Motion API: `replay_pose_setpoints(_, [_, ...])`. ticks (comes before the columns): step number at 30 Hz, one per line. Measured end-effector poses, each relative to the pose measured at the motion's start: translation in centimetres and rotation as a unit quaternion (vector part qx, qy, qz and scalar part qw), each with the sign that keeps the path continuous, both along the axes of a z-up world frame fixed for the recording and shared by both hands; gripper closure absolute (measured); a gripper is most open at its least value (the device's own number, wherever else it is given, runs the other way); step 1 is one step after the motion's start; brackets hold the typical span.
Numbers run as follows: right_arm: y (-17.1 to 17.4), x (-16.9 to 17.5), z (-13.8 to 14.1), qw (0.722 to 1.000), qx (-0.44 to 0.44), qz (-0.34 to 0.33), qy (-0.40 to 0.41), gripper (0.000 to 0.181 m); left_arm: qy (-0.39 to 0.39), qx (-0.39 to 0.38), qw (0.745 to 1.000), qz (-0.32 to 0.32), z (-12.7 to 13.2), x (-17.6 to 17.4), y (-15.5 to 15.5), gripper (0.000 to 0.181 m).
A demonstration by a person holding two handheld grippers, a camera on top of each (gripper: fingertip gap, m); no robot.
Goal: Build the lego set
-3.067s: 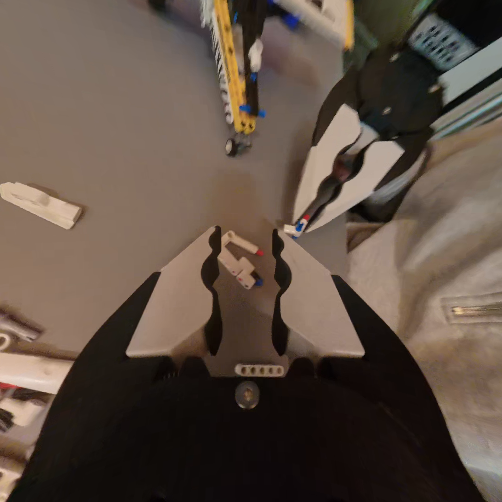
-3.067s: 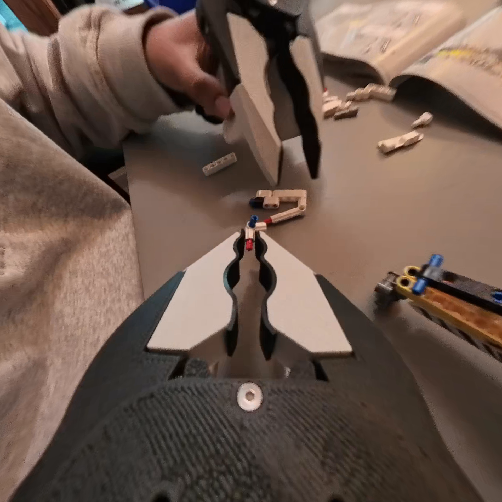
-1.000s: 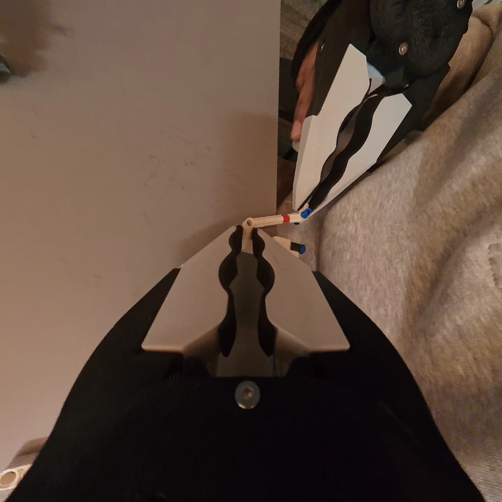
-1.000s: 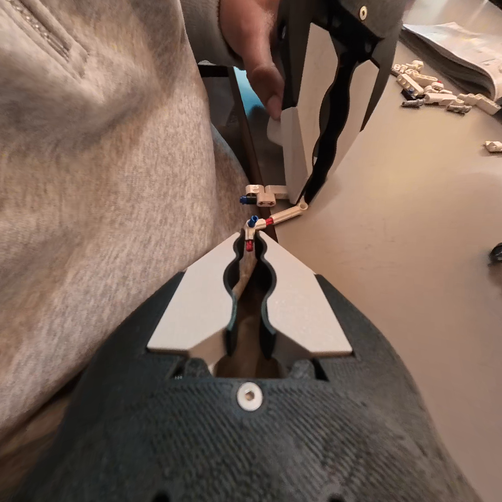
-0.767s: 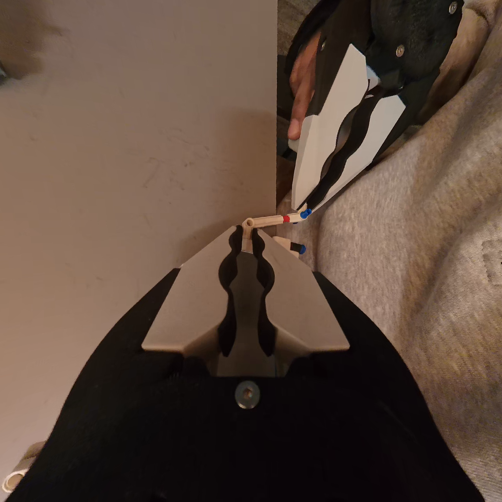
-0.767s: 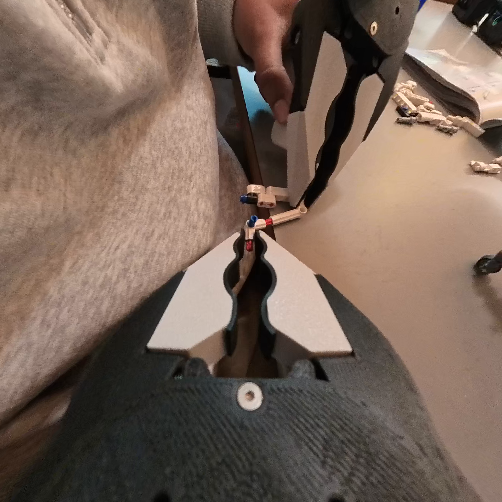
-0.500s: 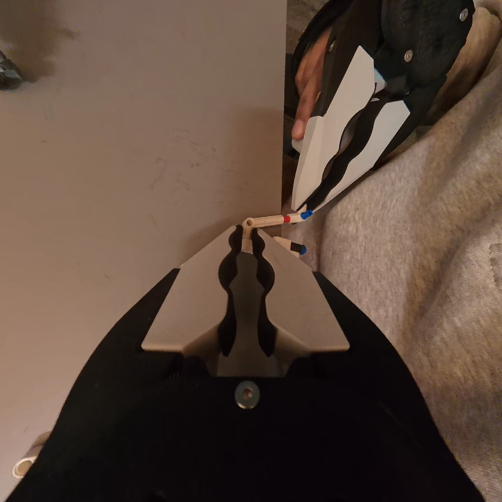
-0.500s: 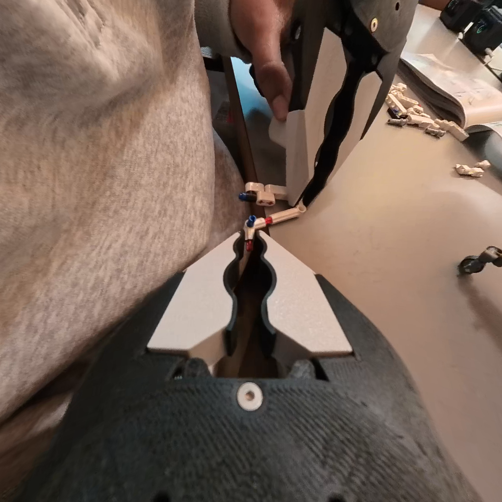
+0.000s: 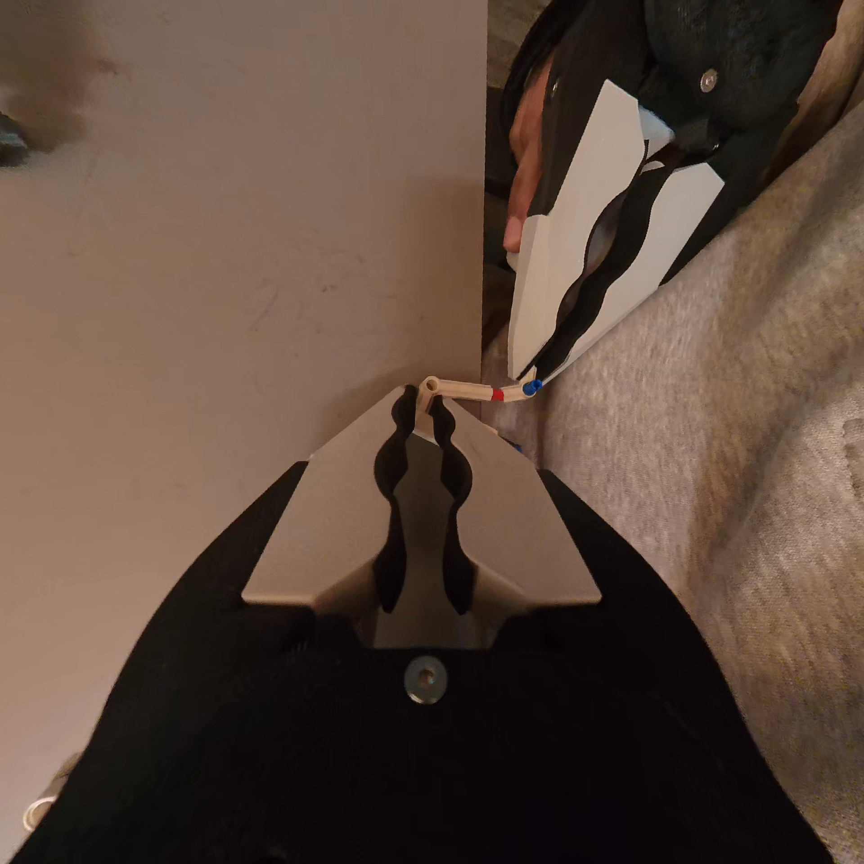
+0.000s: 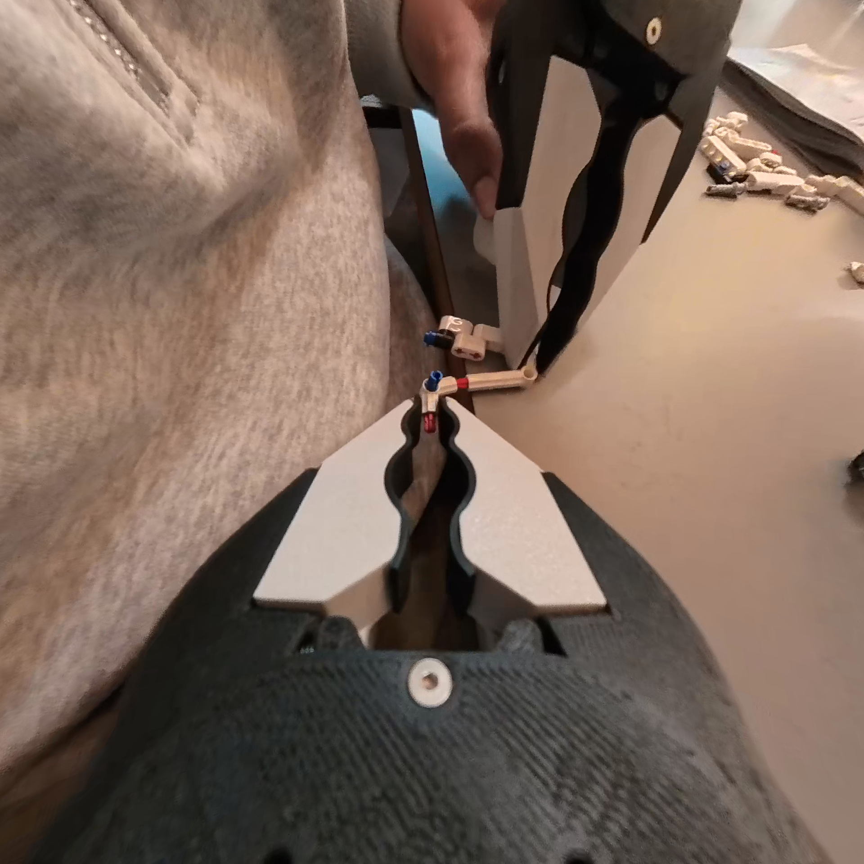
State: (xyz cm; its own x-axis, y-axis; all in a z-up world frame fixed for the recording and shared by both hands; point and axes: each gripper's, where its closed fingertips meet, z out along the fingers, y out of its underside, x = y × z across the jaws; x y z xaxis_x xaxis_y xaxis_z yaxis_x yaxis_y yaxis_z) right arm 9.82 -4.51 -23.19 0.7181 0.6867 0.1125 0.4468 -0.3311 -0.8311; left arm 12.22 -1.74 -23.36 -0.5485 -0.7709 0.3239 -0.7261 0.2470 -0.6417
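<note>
Small cream plastic lego assembly [image 10: 495, 379]: glossy, red and blue pins. Beige table top [image 9: 234, 234]: smooth, matt, faint scuffs. Grey sweatshirt [image 10: 187, 304]: fuzzy knit cloth. Black right gripper body [image 10: 421, 748]: coarse ridged plastic, metal screw.

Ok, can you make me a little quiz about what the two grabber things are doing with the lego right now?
1. True or false: both grippers pinch the same thin white lego rod assembly.
2. Which colour is the small peg at the bend near the right gripper: A green, B blue, C yellow?
3. Fill in: the pile of loose white lego pieces lies on the beige ____.

Key: 1 true: the left gripper and the right gripper each clamp one end, with the assembly held at the table's edge, by the grey fleece top. 2 B. 3 table.
</note>
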Motion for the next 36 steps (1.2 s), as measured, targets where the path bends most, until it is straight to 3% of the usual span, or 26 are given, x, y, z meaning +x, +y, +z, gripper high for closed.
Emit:
replay_pose_setpoints(10, [0.16,0.35,-0.08,0.998,0.006,-0.062,-0.006,0.175,-0.003,-0.014,1.0,0.028,0.0,0.24,0.35,0.174])
replay_pose_setpoints(30, [0.07,0.34,0.04,0.998,0.021,-0.062,-0.003,0.176,-0.001,-0.008,0.999,0.044,-0.07,0.3,0.42,0.174])
replay_pose_setpoints(36, [0.1,0.41,-0.16,0.997,0.036,-0.058,-0.037,0.176,-0.002,0.0,0.999,0.046,-0.08,0.32,0.47,0.174])
